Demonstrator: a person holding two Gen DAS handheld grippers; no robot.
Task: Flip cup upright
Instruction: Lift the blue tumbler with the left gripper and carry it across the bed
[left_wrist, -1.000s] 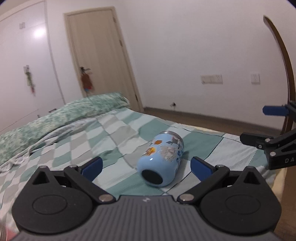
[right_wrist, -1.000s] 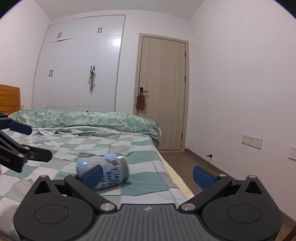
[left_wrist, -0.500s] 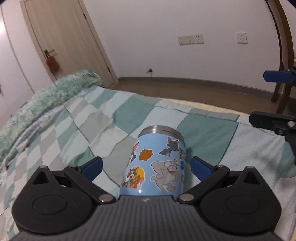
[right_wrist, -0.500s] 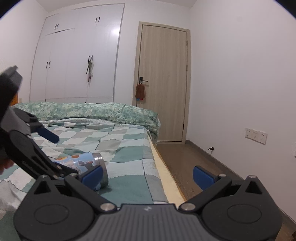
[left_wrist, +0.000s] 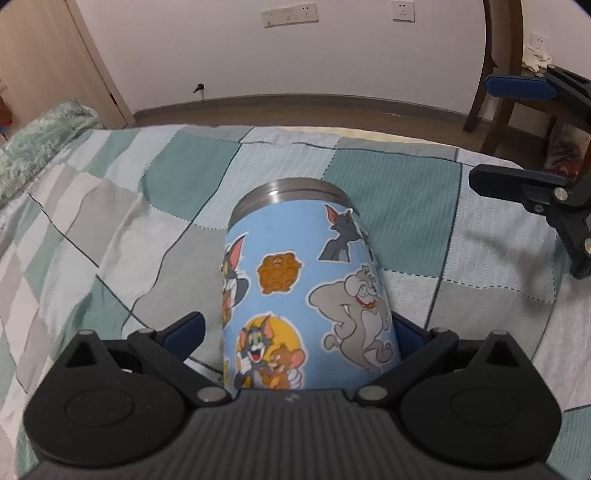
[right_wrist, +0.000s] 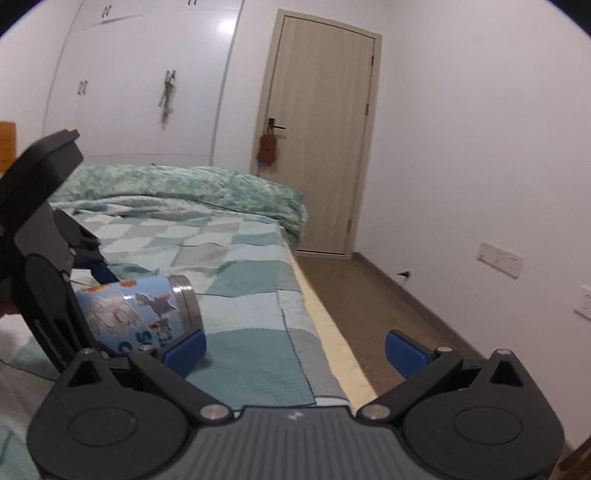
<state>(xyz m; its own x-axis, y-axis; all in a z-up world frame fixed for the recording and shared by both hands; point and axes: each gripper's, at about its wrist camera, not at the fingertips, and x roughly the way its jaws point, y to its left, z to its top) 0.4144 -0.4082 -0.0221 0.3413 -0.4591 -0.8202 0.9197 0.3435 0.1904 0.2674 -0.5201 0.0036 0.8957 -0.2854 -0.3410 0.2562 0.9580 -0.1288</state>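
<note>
A light blue cup with cartoon stickers lies on its side on the checked bedspread, its steel rim pointing away from me. My left gripper is open, its blue pads on either side of the cup's body with a small gap at the left pad. The cup also shows in the right wrist view, lying beside the left gripper's body. My right gripper is open and empty, held over the bed's right edge; it shows at the right of the left wrist view.
The bed edge runs along a brown floor. A folded green quilt lies at the far end. A wooden chair stands past the bed. A door and wardrobes line the far wall.
My left gripper has moved forward and down around the cup, which now fills the space between its fingers. The right gripper has stayed about where it was, open.
</note>
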